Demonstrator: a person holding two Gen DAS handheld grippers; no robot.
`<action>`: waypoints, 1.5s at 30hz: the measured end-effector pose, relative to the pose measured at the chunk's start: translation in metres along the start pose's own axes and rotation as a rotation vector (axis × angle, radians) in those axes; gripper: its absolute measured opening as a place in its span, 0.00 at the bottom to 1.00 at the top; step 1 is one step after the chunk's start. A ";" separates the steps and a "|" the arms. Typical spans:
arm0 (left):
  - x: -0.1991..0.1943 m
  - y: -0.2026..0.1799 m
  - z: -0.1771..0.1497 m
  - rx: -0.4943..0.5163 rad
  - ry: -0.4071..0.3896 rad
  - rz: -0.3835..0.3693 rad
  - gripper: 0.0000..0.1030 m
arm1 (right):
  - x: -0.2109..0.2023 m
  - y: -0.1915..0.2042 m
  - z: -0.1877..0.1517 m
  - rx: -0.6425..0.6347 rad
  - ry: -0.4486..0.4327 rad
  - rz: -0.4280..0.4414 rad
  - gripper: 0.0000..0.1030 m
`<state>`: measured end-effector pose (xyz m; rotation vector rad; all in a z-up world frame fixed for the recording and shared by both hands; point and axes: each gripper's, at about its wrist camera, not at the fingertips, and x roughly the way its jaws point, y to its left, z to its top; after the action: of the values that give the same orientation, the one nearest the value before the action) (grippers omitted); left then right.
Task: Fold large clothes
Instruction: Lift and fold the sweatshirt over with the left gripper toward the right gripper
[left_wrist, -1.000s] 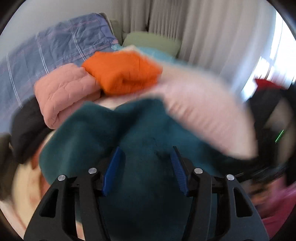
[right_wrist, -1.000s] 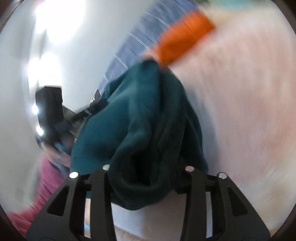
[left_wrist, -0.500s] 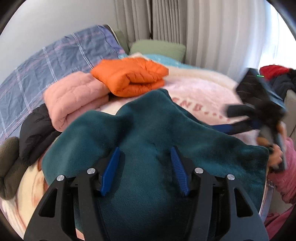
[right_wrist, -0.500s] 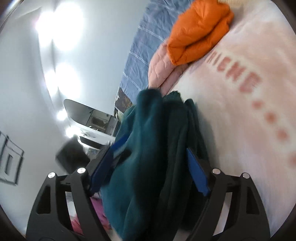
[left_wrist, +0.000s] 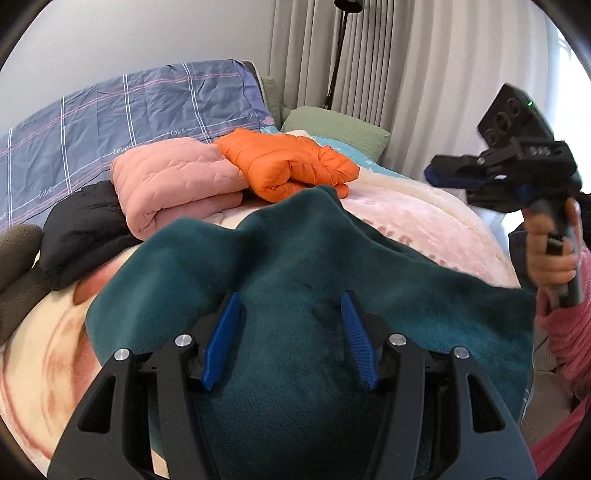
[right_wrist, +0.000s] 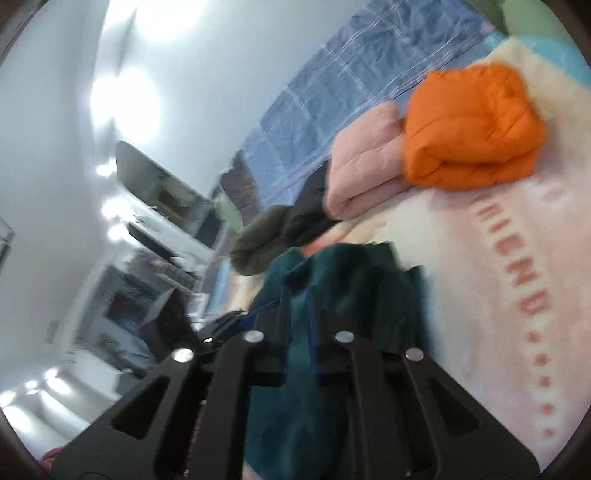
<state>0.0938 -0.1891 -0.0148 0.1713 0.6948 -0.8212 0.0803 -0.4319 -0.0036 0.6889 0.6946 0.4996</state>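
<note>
- The word "love" is showing many times in small white letters on the blue checked sheet (left_wrist: 122, 110), at about ten o'clock.
- Big blurry pink letters are running down the pink blanket (right_wrist: 480, 295), at three o'clock; too blurry to read.

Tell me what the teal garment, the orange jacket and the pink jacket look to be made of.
Teal garment: looks like fleece, matte and fuzzy, with a soft nap and no sheen. Orange jacket: probably a nylon-type shell over padding, going by the slight sheen and puffy stitched channels. Pink jacket: also quilted and padded, but duller, with a wavy stitch pattern; the fabric is uncertain.
</note>
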 end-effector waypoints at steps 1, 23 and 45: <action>0.000 0.000 0.000 0.000 0.003 0.000 0.55 | -0.002 -0.001 0.002 -0.007 -0.011 -0.050 0.46; 0.031 -0.034 0.028 0.107 0.139 0.127 0.57 | 0.088 -0.107 -0.007 0.140 0.113 -0.409 0.00; -0.031 -0.065 0.029 0.160 -0.009 0.317 0.69 | 0.075 0.012 -0.150 -0.357 -0.128 -0.637 0.02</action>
<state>0.0469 -0.2256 0.0341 0.4117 0.5747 -0.5719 0.0205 -0.3176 -0.1107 0.1396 0.6413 -0.0146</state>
